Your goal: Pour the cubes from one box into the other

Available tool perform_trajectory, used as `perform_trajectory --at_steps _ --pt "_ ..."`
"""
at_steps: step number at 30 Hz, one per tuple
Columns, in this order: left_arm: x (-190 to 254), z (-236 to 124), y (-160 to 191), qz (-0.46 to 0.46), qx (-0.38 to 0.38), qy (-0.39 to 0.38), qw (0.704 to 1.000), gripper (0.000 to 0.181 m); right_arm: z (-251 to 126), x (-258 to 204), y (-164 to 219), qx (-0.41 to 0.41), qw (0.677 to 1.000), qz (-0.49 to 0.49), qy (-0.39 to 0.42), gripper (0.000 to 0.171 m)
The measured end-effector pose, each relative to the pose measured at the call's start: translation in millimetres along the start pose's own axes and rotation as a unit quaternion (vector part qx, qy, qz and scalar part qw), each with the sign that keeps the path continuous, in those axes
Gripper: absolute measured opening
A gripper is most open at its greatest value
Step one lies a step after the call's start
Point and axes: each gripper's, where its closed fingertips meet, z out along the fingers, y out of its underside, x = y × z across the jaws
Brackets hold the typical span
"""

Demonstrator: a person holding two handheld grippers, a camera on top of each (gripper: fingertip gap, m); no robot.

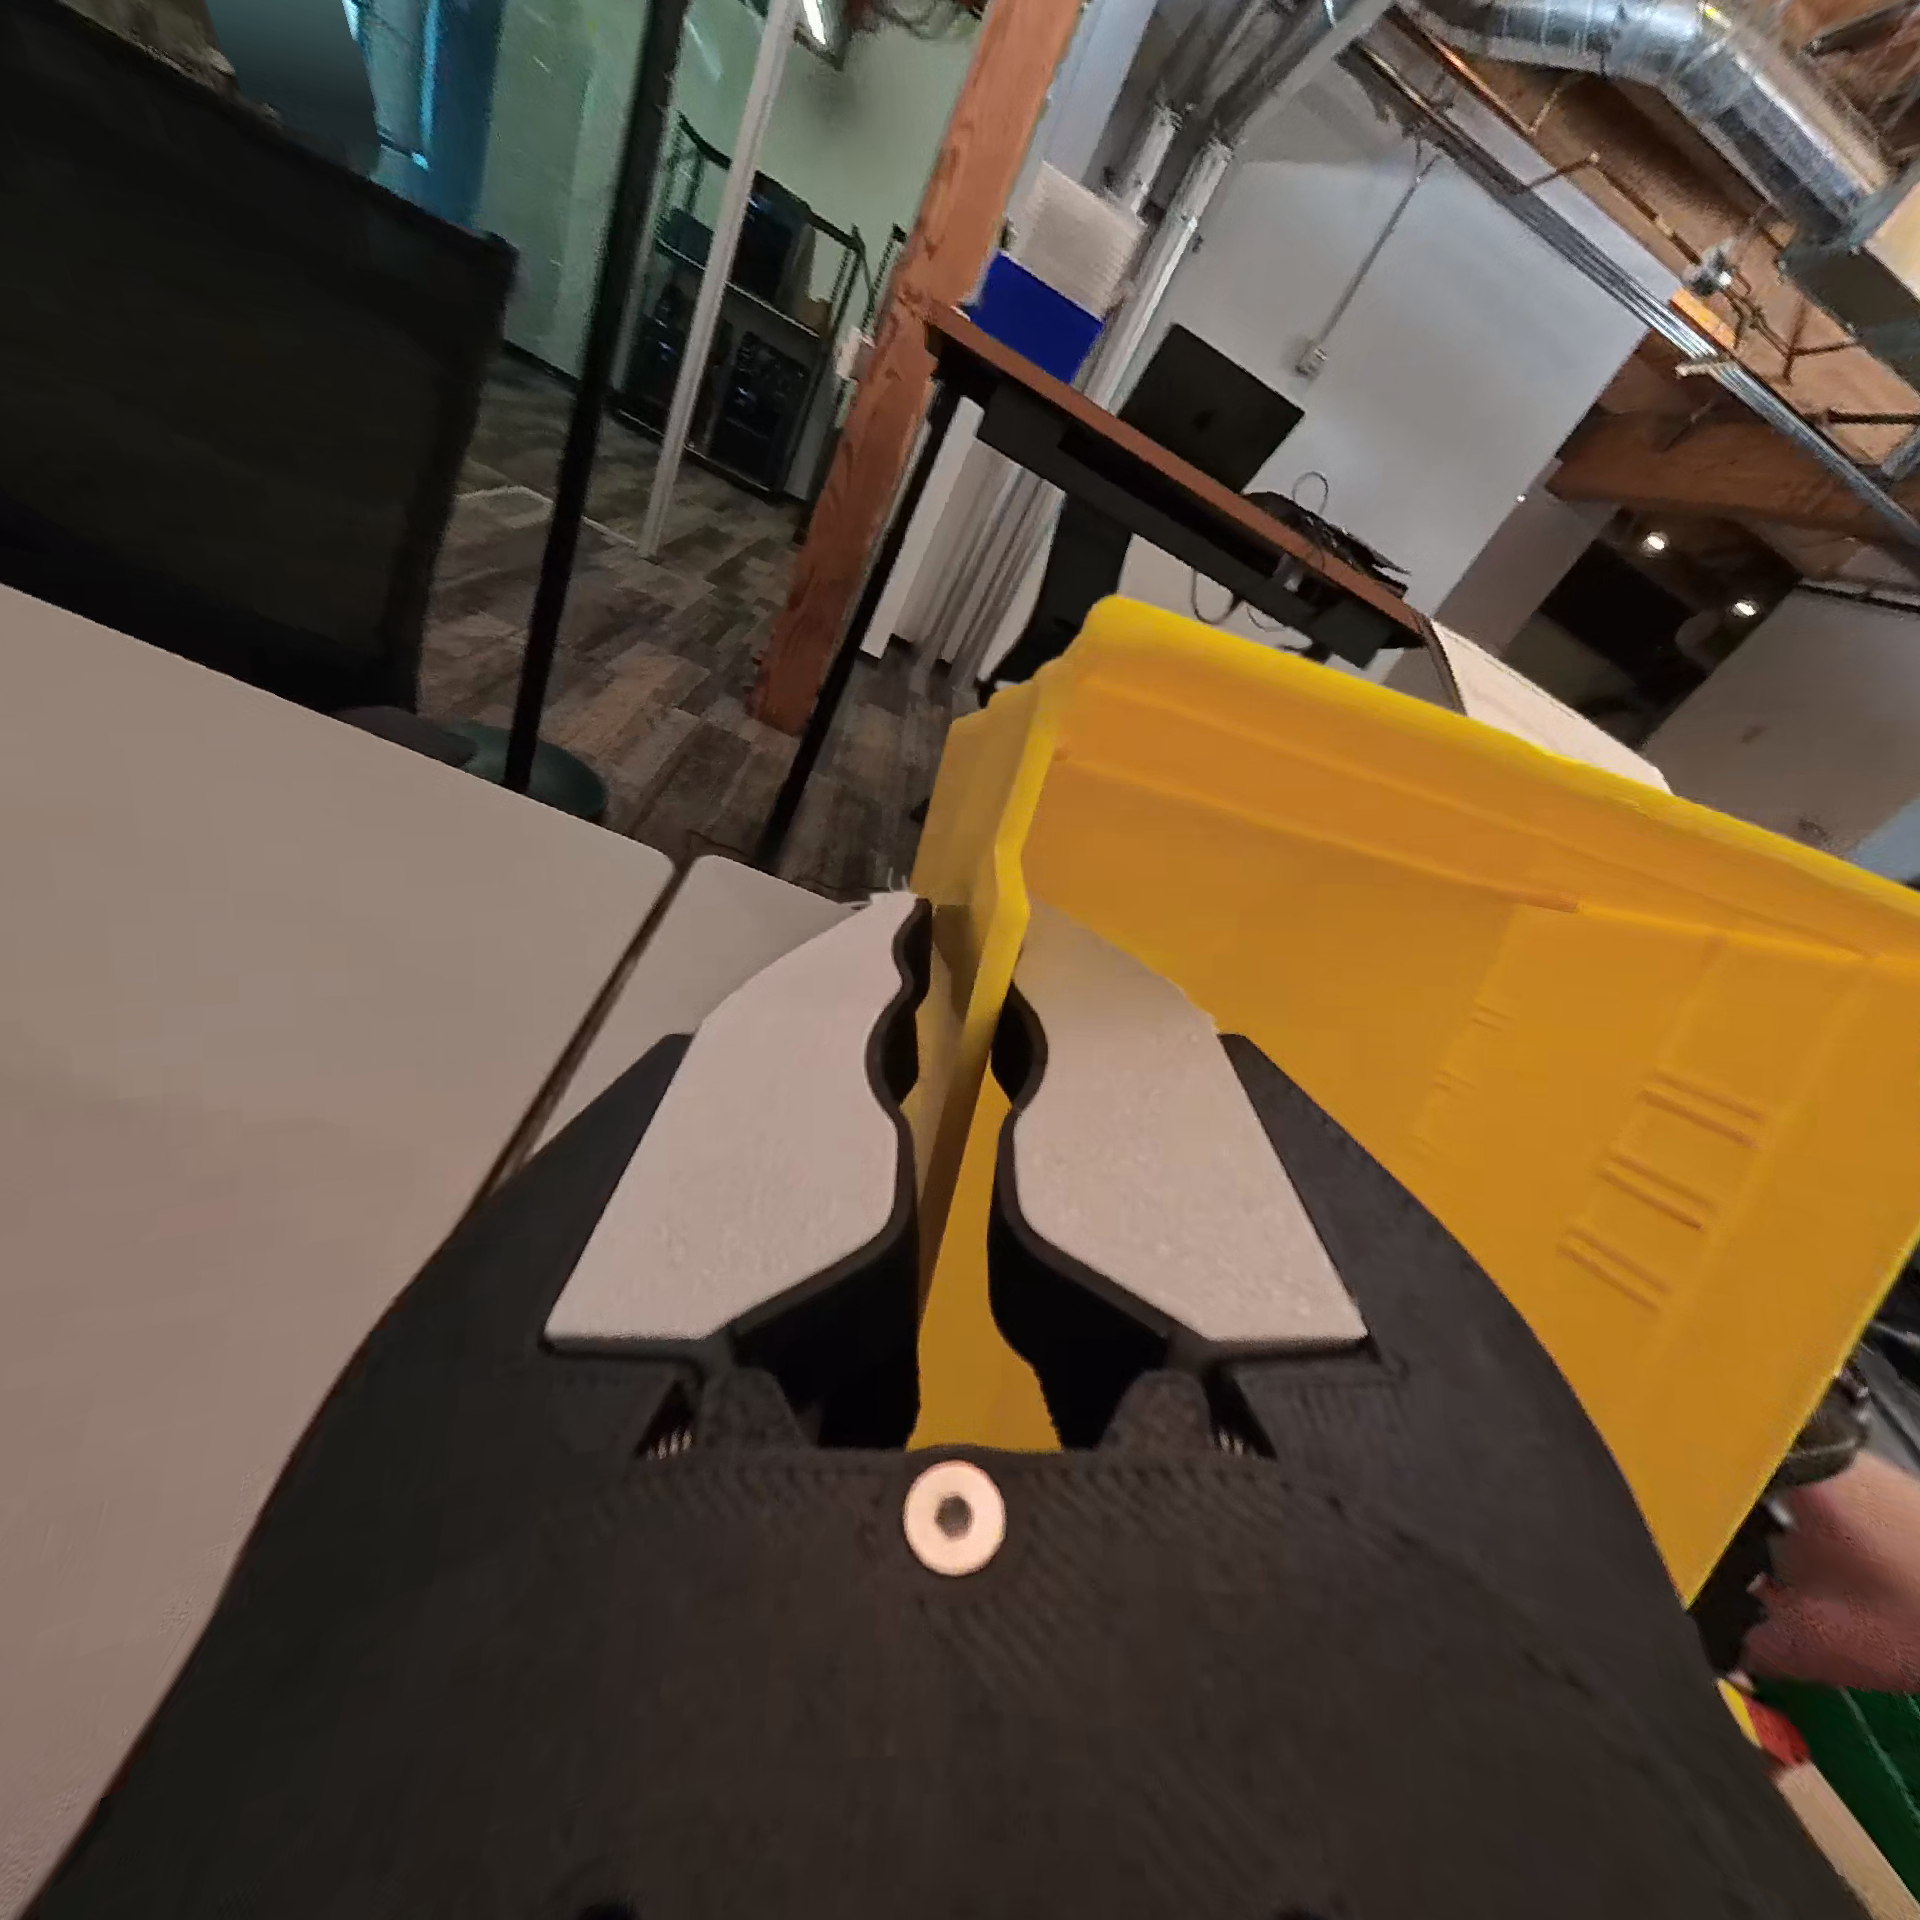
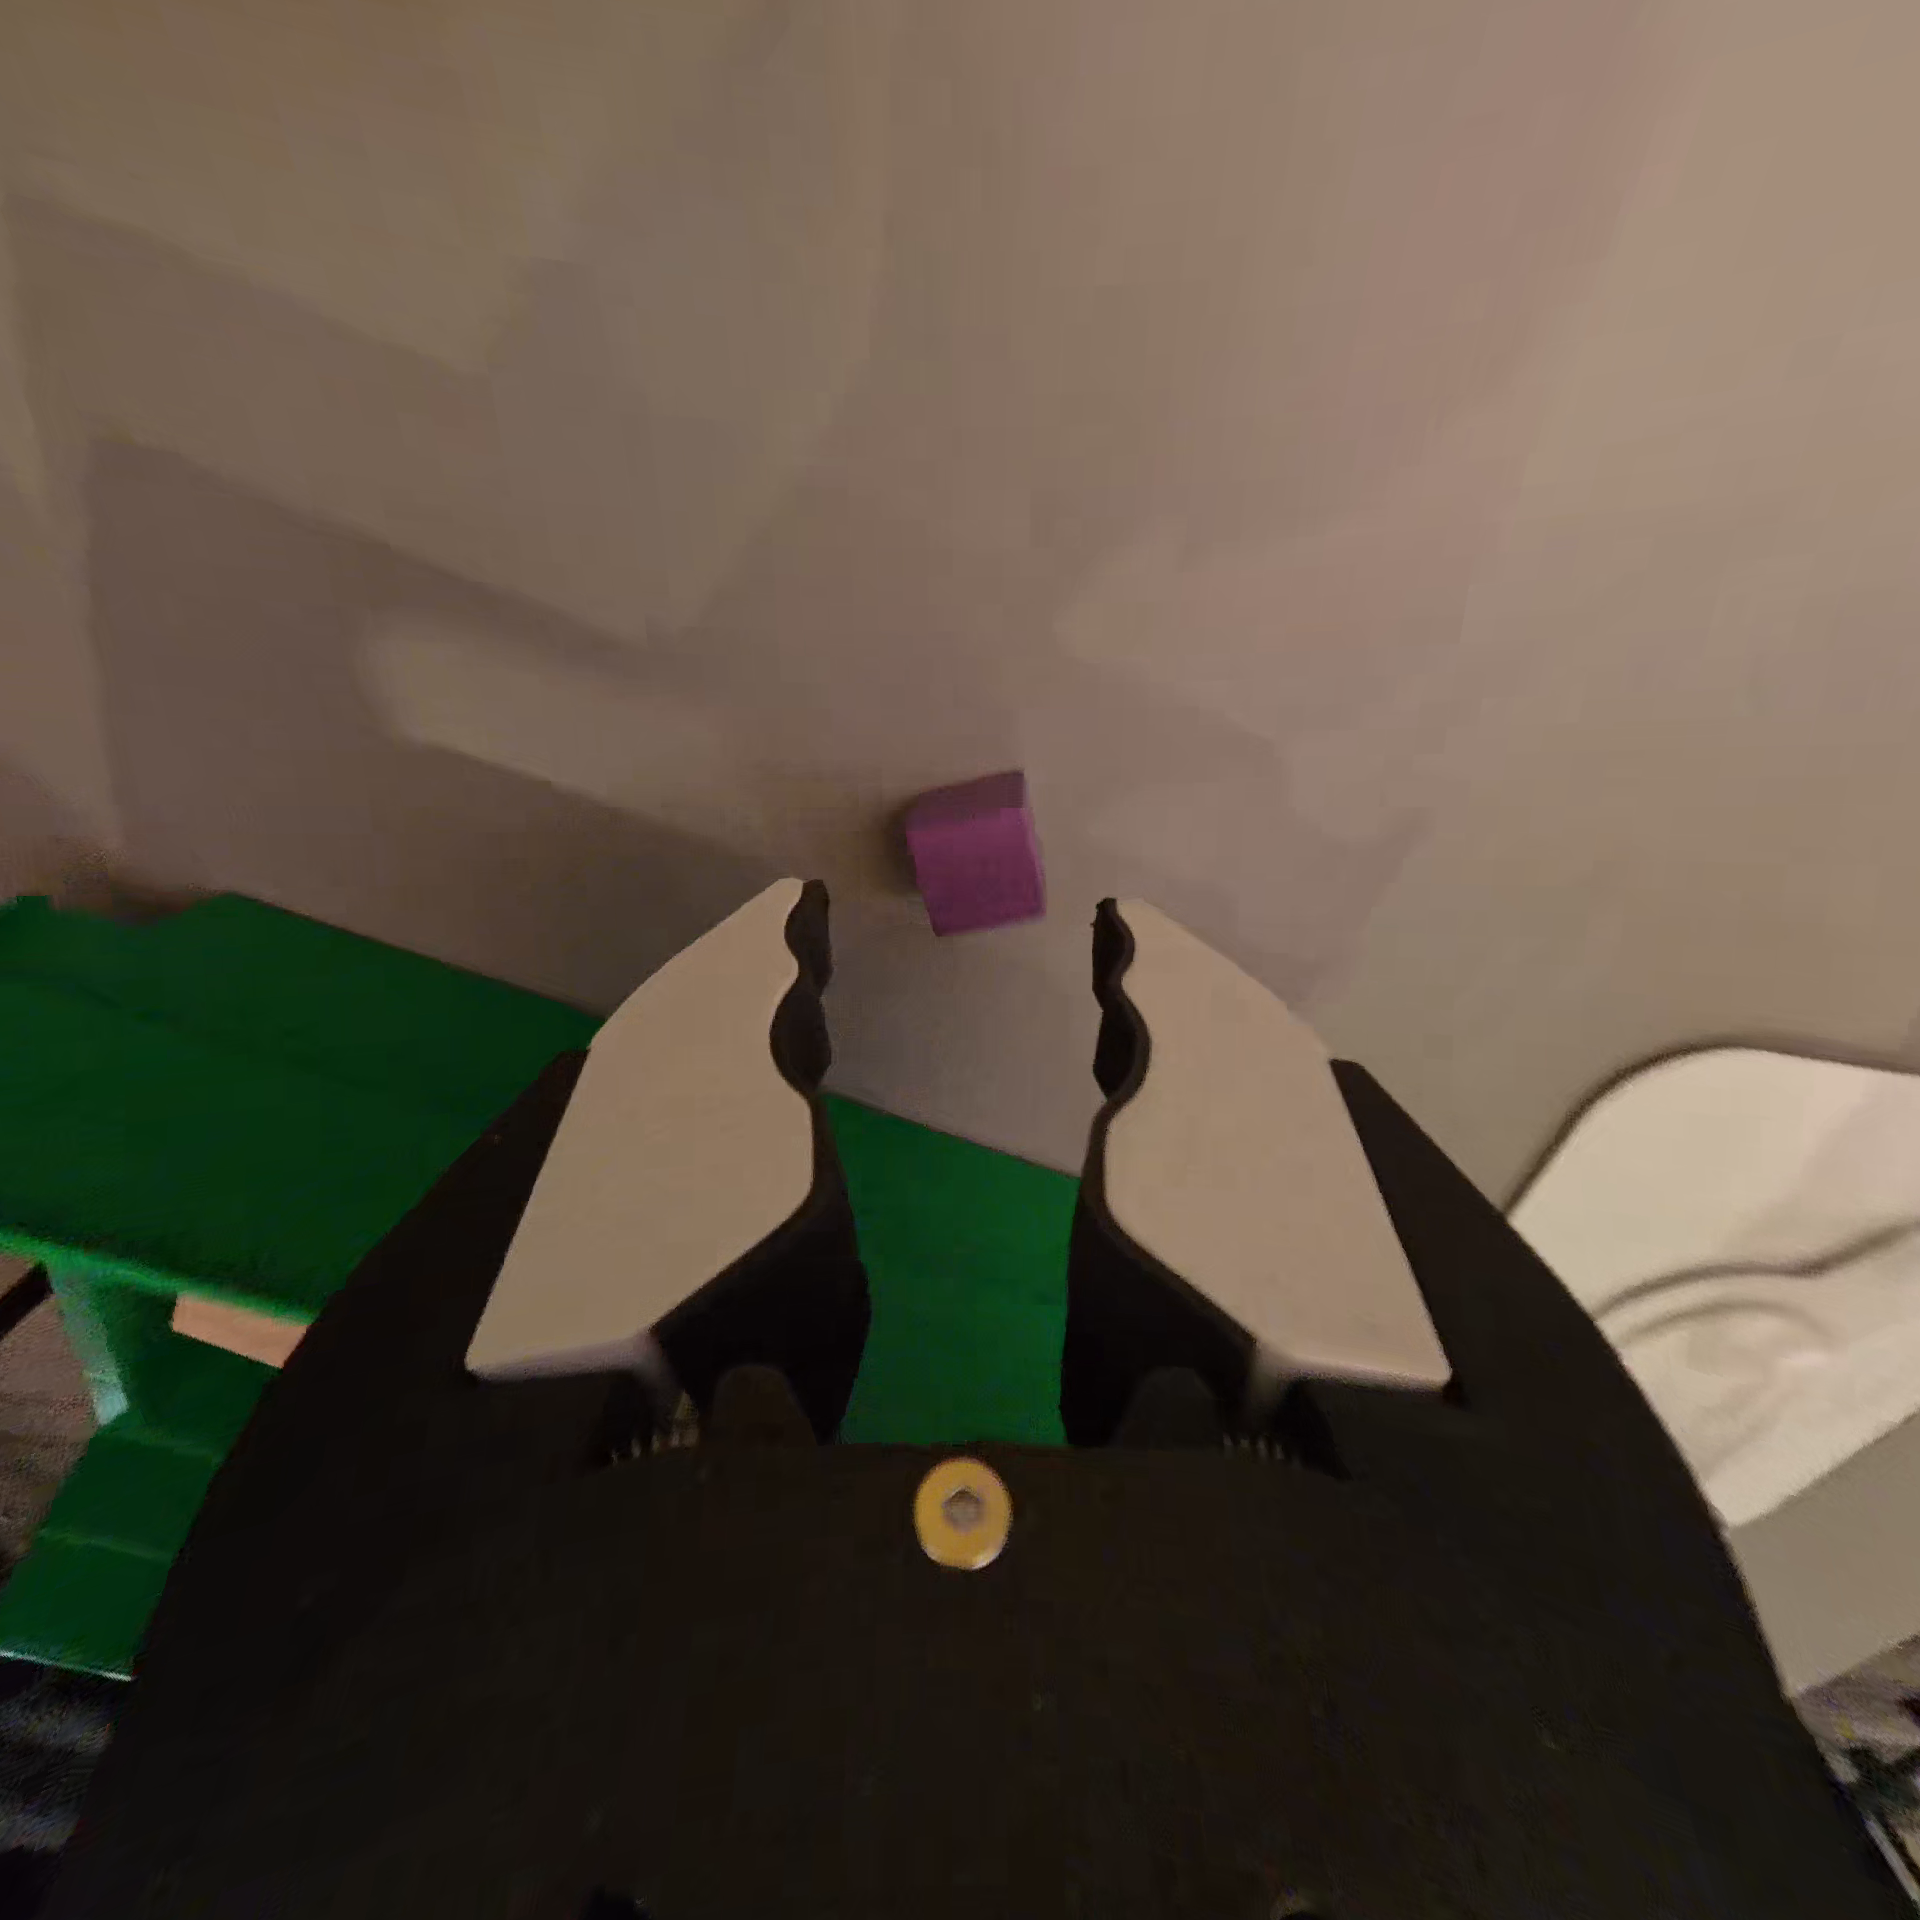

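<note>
My left gripper (image 1: 961,935) is shut on the wall of a yellow box (image 1: 1455,1039) and holds it lifted and tilted above the white table (image 1: 260,987). The box's inside is hidden. A corner of the green box (image 1: 1860,1756) shows at the lower right of the left wrist view. In the right wrist view the green box (image 2: 260,1091) lies at the left, below my right gripper (image 2: 961,914), which is open and empty. A purple cube (image 2: 975,857) lies on the table (image 2: 1039,416) just beyond the fingertips, outside the green box. A tan cube (image 2: 234,1330) shows by the green box's edge.
A person's hand (image 1: 1839,1558) shows at the right edge under the yellow box. A white object with a cable (image 2: 1745,1268) lies at the right. A brown desk with a laptop (image 1: 1205,416), a wooden post (image 1: 904,364) and a black chair (image 1: 208,416) stand beyond the table.
</note>
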Motion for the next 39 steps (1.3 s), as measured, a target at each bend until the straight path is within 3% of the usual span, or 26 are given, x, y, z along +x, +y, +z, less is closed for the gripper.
perform_trajectory --at_steps 1,5,8,12,16,17,19,21,24,27,30,33,35,36,38,39 --pt "-8 -5 -6 -0.003 0.008 -0.008 1.000 0.008 9 1 1 -0.022 1.000 -0.002 -0.002 0.045" --pt "-26 -22 -24 -0.026 0.037 -0.013 0.999 0.009 34 3 9 -0.095 0.995 -0.015 0.001 0.022" --pt "-26 -28 -31 -0.026 0.046 -0.008 0.999 0.009 24 -3 0 -0.062 0.998 -0.014 -0.018 0.022" --pt "-10 -28 -36 -0.030 0.045 0.016 0.998 0.008 -39 -9 3 0.042 0.999 0.020 -0.006 0.022" --pt "23 -21 -34 -0.031 0.035 0.058 0.997 0.008 -97 -24 53 0.121 0.990 0.071 -0.010 0.022" --pt "33 -19 -32 -0.032 0.032 0.068 0.997 0.007 -103 -31 65 0.131 0.988 0.084 -0.020 0.025" --pt "54 -13 -26 -0.035 0.024 0.089 0.995 0.007 -101 -33 92 0.113 0.987 0.118 -0.002 0.072" --pt "73 -7 -19 -0.035 0.015 0.105 0.994 0.007 -102 -34 120 0.101 0.984 0.144 0.033 0.070" --pt "95 -2 -11 -0.032 -0.001 0.124 0.992 0.007 -110 -45 148 0.147 0.968 0.196 0.056 0.069" --pt "107 -4 -11 -0.025 -0.006 0.130 0.991 0.007 -106 -49 197 0.163 0.943 0.276 0.091 0.069" --pt "111 -10 -14 -0.022 -0.009 0.128 0.991 0.007 -92 -61 256 0.166 0.895 0.397 0.115 0.069" --pt "110 -16 -18 -0.016 -0.011 0.123 0.992 0.007 -58 -90 293 0.157 0.857 0.487 0.063 0.069" --pt "109 -21 -21 -0.014 -0.010 0.119 0.993 0.007 -34 -113 284 0.179 0.856 0.485 -0.020 0.068" --pt "108 -24 -22 -0.014 -0.010 0.115 0.993 0.007 -29 -119 268 0.215 0.848 0.481 -0.063 0.057" --pt "109 -29 -26 -0.014 -0.009 0.115 0.993 0.007 -15 -121 249 0.223 0.845 0.478 -0.091 0.046" --pt "109 -32 -29 -0.011 -0.008 0.114 0.993 0.008 -13 -119 241 0.225 0.842 0.481 -0.095 0.049"
